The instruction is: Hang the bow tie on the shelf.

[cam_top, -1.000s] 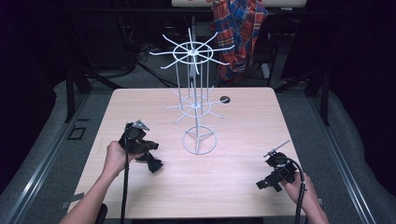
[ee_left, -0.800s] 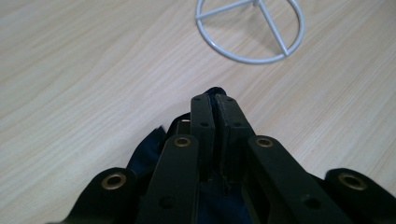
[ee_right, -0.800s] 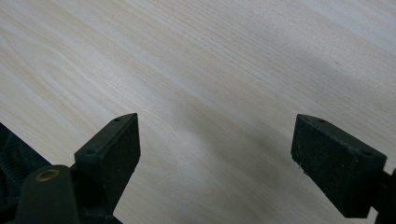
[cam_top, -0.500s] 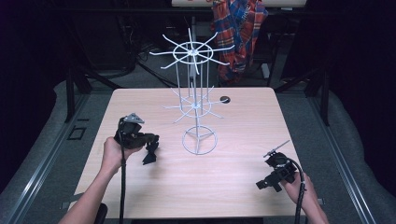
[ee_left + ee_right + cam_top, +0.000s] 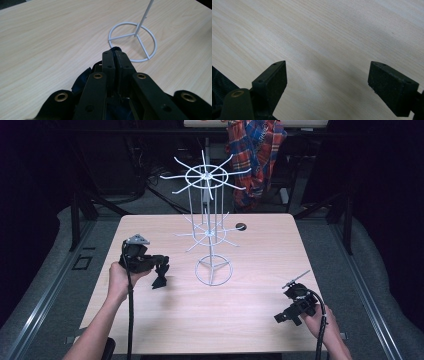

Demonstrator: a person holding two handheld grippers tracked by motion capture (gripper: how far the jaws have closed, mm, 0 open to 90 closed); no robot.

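Observation:
My left gripper is shut on a small dark blue piece of cloth, which hangs from its jaws just above the table at the left. A white wire rack with hooked arms on two tiers stands mid-table on a ring base, to the right of the held cloth. At the table's front right, my right gripper is open, with bare wood between its jaws.
The light wooden table has a small black round spot behind the rack. A plaid garment hangs beyond the far edge. Dark floor and metal rails surround the table.
The left gripper has risen and drawn slightly back to the left, lifting the dark cloth off the table. The right gripper has stayed put.

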